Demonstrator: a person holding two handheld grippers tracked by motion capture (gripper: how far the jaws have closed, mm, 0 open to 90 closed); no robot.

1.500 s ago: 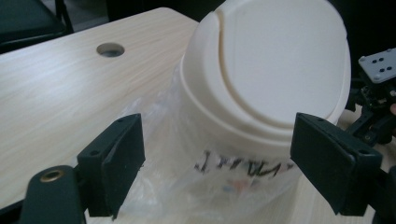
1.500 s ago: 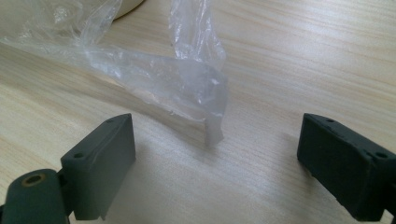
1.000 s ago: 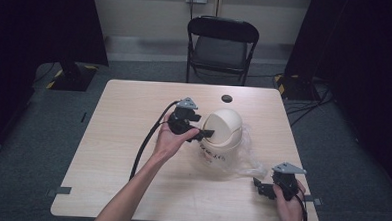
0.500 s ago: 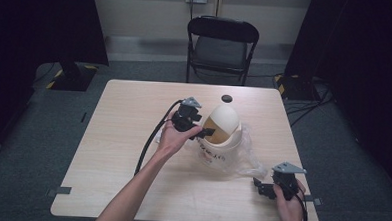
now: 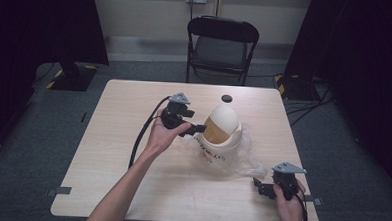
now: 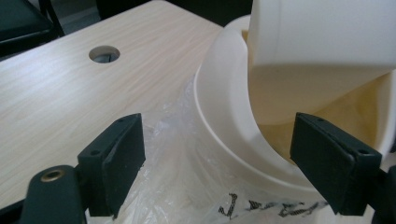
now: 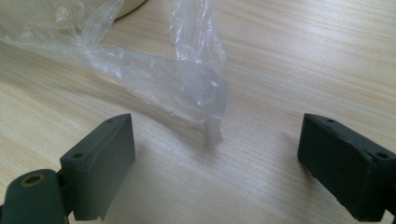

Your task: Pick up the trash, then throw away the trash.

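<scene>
A cream bin (image 5: 217,144) with a domed swing lid (image 5: 225,117) stands mid-table inside a loose clear plastic bag (image 5: 247,160). The lid is tilted and shows a tan inside. My left gripper (image 5: 199,129) is at the bin's left side, open. In the left gripper view the bin's rim (image 6: 224,126) and lid (image 6: 322,32) lie between the wide-apart jaws of the left gripper (image 6: 219,163), with the bag (image 6: 173,158) bunched below. My right gripper (image 5: 257,186) rests near the front right corner, open. A twisted end of the bag (image 7: 196,88) lies just ahead of the right gripper (image 7: 219,168).
A round black cable hole (image 5: 227,98) sits near the table's far edge, behind the bin. A black folding chair (image 5: 222,41) stands beyond the table. The left gripper's cable (image 5: 143,130) loops across the table's left half. Bare wood lies left and front.
The bin's lid has swung from a closed white dome to a tilt that shows the tan inside. My left gripper shifted slightly left. The right gripper has stayed put.
</scene>
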